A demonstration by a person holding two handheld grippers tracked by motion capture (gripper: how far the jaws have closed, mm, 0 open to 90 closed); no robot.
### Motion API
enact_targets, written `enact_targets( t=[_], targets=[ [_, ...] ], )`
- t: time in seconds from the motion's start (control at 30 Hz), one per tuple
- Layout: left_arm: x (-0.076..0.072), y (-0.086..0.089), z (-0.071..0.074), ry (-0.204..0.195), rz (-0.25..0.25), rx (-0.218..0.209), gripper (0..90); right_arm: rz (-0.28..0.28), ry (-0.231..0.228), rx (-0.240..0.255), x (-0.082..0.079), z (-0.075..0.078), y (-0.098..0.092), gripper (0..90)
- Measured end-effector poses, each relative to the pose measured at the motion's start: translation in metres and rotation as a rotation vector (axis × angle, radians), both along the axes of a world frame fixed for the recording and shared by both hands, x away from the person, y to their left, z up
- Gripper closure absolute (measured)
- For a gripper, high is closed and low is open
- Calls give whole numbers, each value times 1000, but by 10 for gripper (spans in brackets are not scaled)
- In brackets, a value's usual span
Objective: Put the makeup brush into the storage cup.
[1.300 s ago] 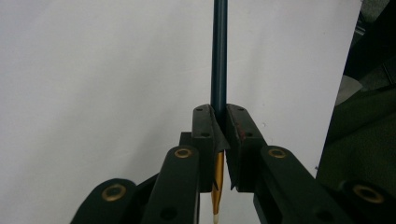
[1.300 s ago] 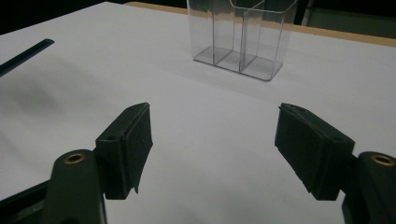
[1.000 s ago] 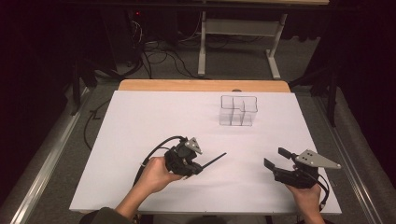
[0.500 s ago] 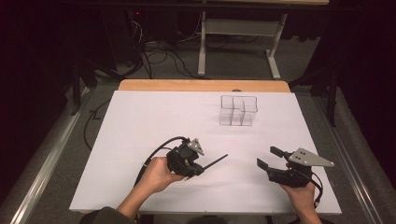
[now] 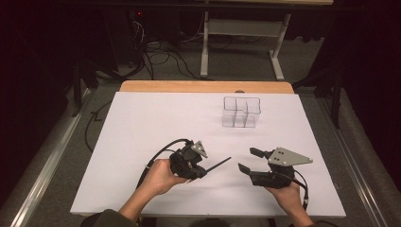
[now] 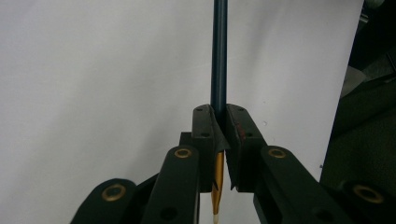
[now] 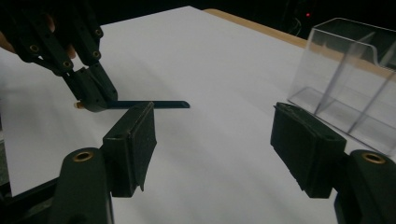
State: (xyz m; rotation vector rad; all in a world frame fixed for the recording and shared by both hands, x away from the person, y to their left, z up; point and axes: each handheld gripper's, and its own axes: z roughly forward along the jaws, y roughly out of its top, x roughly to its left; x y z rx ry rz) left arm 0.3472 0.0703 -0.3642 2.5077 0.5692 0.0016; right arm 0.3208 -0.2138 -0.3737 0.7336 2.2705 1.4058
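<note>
My left gripper (image 5: 203, 171) (image 6: 219, 112) is shut on a dark blue pencil (image 5: 220, 163) (image 6: 219, 56) near its gold and white end. The shaft sticks out to the right, just above the white table (image 5: 142, 127). In the right gripper view the left gripper (image 7: 93, 100) holds the pencil (image 7: 154, 104) level, tip toward me. My right gripper (image 5: 248, 160) (image 7: 212, 126) is open, a short way right of the pencil tip. Its jaws have just been closing a little, with nothing between them.
A clear plastic organizer (image 5: 241, 112) (image 7: 350, 70) with several compartments stands at the back right of the table. A wooden strip (image 5: 203, 86) runs along the far edge. Cables and a metal stand (image 5: 208, 42) lie on the floor beyond.
The right gripper has moved left across the table toward the pencil tip. The left gripper and the pencil have stayed in place.
</note>
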Motion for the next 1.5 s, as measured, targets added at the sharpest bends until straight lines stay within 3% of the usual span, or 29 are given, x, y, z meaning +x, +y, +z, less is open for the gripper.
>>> enact_targets(
  t=[0.17,0.6,0.87,1.13,1.5],
  targets=[
    [0,-1,0,-1,0,2,825,40,0,-14,2,1,14,340],
    [-1,-5,-1,3,-13,22,825,145,-29,-126,2,-1,48,338],
    [-1,-6,-2,11,-16,22,825,180,-47,-147,1,-2,57,368],
    [0,-4,-1,16,-15,5,825,192,-38,-180,2,-5,61,371],
    [-1,0,5,25,2,-41,825,180,-67,-250,0,-10,66,364]
  ],
)
